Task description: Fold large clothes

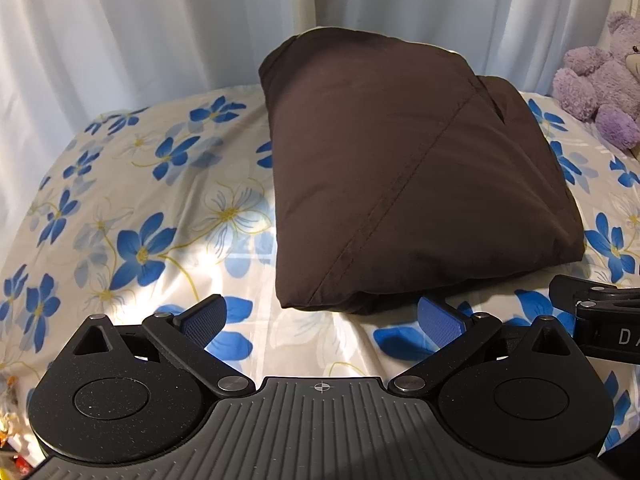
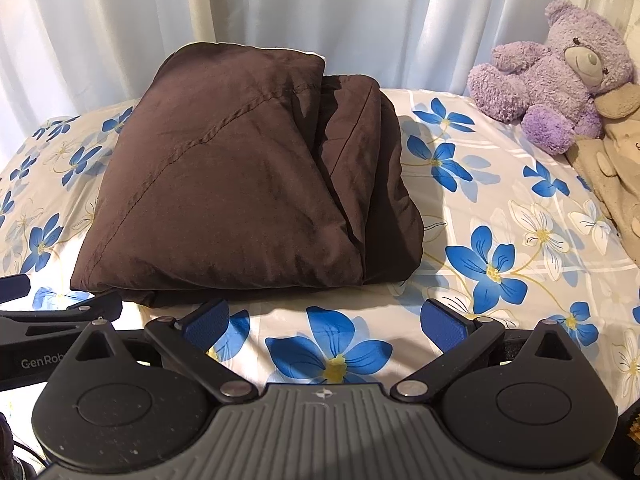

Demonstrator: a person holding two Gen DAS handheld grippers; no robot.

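A dark brown garment (image 1: 400, 176) lies folded into a thick bundle on the flowered bed sheet (image 1: 120, 208). A seam runs diagonally across its top layer. In the right wrist view the same garment (image 2: 240, 184) shows stacked layers along its right side. My left gripper (image 1: 322, 316) is open just short of the bundle's near edge, with nothing between its blue pads (image 1: 200, 320). My right gripper (image 2: 326, 322) is open too, over the bare sheet (image 2: 500, 208) in front of the bundle's near right corner. Each gripper shows at the other view's edge.
A purple teddy bear (image 2: 560, 76) sits at the back right of the bed, beside a beige soft toy (image 2: 612, 160). White curtains (image 2: 280, 8) hang behind the bed. The sheet is bare left and right of the bundle.
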